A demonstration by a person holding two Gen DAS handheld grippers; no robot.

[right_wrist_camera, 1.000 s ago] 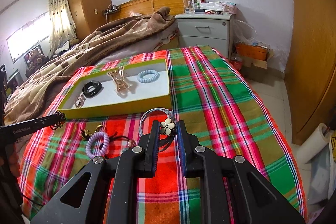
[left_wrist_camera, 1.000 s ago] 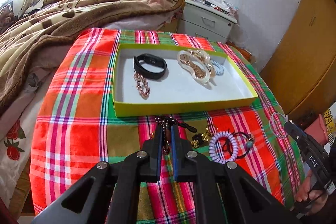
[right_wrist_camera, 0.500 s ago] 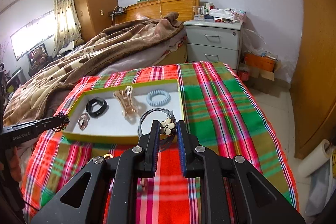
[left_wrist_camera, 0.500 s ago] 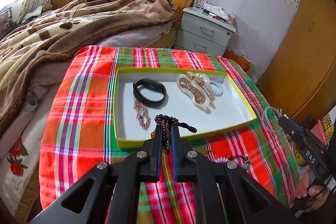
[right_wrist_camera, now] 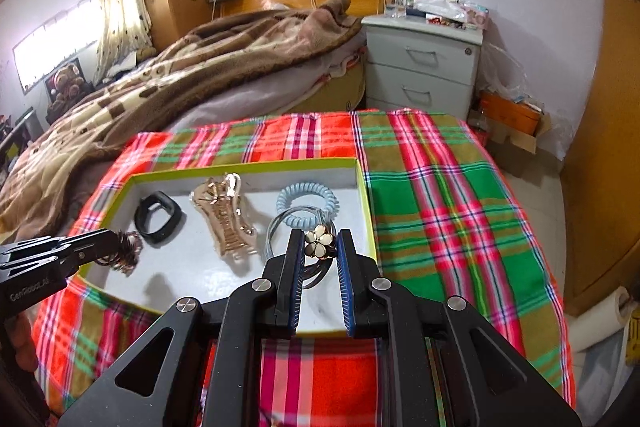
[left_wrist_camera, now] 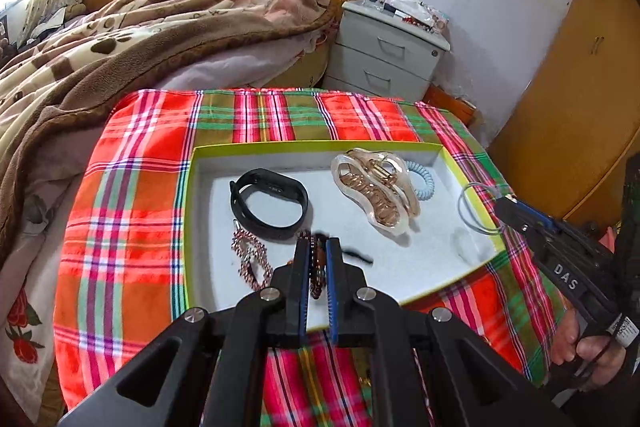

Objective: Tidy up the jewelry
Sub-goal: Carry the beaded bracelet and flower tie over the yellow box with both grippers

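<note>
Both grippers hung over the tray, each with a piece ready to go in. The left gripper was pressed together on a dark bead bracelet, which dangled blurred between its pads above the tray's near left part, just beside the chain lying on the floor of the tray. The right gripper pinched a flower hair tie, its thin loop hanging over the near right part of the tray, close to the blue coil tie.

Already in the tray lay a black band, a claw clip, the blue coil and the chain, so free floor was scarce.

The risks as I judged them:
- The bracelet was swinging; let go mid-swing, it could land on the chain and tangle with it, or catch on the near wall and slide out onto the cloth
- The hair tie's loop hung very near the coil tie; dropped there, the two could hook together
- The loop also sat close to the tray's right wall, so a release too far right could leave it draped over the rim
- The two grippers worked in one small tray and could knock each other, or nudge the clip, if both came down at once
</note>
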